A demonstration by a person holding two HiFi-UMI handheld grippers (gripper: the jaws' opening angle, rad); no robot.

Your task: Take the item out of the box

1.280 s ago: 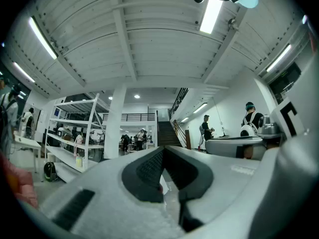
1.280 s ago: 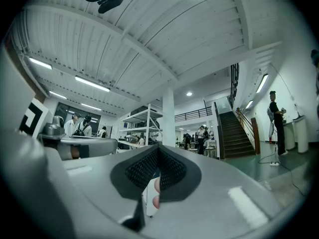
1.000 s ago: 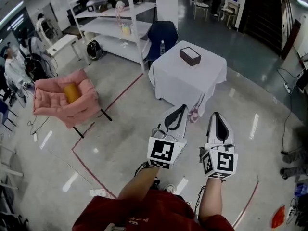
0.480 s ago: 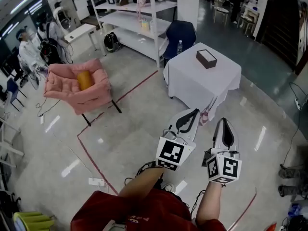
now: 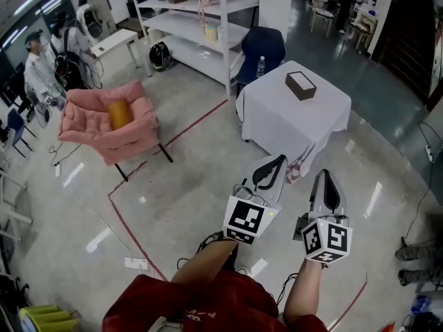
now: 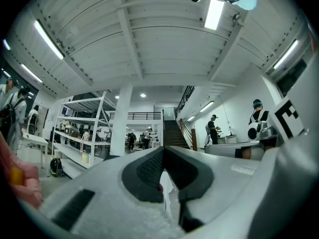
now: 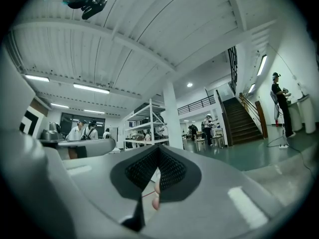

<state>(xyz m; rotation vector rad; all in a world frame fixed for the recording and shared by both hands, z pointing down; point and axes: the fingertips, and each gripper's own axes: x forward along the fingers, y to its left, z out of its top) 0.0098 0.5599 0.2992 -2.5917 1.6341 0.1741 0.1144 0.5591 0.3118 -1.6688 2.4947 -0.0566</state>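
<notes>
While the box (image 5: 300, 86) sits on the white-draped counter (image 5: 277, 116) at the upper middle of the frame, well apart from both claws, the task looks unstarted: the left claw (image 5: 279, 160) and right claw (image 5: 325, 175) are pressed closed, holding nothing.

A: The floor (image 5: 201, 178) looks polished, glossy enough to mirror the ceiling lights.
B: The tablecloth (image 5: 277, 123) is soft, matt white fabric hanging in folds. The box (image 5: 300, 86) on it looks dark and dull.
A: The armchair (image 5: 83, 116) is pink padded cloth, quilted. The shelving (image 5: 194, 30) looks smooth and white-painted.
B: The left gripper (image 5: 280, 159) and right gripper (image 5: 327, 173) have smooth pale plastic shells with a faint sheen. Their pads (image 6: 149, 168) are black and finely ribbed.
A: The sleeve (image 5: 208, 310) is red matt cloth
</notes>
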